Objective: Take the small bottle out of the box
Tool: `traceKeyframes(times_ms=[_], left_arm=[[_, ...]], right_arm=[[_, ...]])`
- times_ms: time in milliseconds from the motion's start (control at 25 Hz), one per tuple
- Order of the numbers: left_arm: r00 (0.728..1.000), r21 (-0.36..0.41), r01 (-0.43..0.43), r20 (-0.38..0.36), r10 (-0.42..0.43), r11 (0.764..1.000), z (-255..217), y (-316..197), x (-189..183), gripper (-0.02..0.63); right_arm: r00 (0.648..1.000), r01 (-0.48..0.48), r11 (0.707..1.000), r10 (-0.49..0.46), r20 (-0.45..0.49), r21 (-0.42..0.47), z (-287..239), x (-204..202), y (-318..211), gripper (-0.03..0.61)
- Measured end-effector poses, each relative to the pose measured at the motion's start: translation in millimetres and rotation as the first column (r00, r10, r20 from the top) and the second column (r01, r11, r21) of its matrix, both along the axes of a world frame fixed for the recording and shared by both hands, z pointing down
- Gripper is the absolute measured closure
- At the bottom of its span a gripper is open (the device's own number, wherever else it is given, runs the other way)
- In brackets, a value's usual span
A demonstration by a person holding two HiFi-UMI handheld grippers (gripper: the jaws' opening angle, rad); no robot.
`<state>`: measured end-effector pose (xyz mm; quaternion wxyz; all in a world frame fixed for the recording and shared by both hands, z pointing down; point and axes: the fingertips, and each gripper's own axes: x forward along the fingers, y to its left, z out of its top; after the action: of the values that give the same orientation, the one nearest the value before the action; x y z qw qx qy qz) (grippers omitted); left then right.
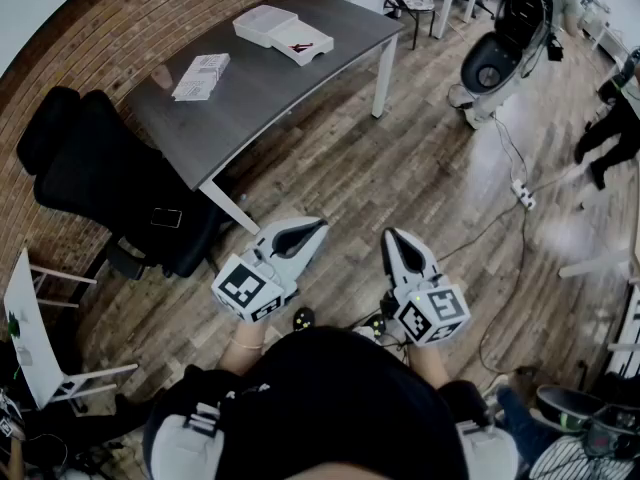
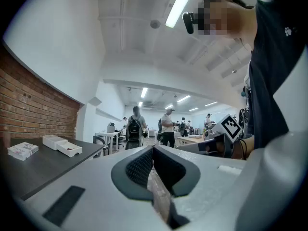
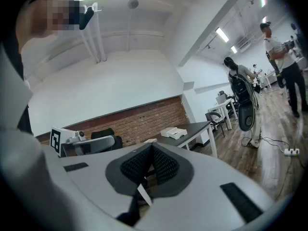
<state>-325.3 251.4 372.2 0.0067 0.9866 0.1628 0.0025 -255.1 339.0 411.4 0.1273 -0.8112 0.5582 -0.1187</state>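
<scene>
Two closed, empty hand-held grippers: left, right.

Camera setup: one head cam up top, two claw cams down low

Head view sits over the person and aims steeply down at the wooden floor, with the left claw and right claw close below it and the table further off near the top edge. Each claw view looks out along its own claw, tilted up toward the ceiling, table well away. All three share the table, the white box and the brick wall.
</scene>
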Motion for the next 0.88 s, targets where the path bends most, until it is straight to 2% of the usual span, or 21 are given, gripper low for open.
traceKeyframes(times_ms=[400, 880], left_arm=[[1.0, 0.004, -0.022, 0.019, 0.022, 1.0, 4, 34, 24, 0.612], [0.995, -0.027, -0.084, 0.042, 0.085, 0.996, 7, 113, 88, 0.612]], right_arm=[[1.0, -0.026, 0.999, 0.026, -0.005, 0.027, 0, 20, 33, 0.58], [0.999, -0.033, 0.999, 0.033, -0.011, 0.033, -2, 63, 107, 0.578]])
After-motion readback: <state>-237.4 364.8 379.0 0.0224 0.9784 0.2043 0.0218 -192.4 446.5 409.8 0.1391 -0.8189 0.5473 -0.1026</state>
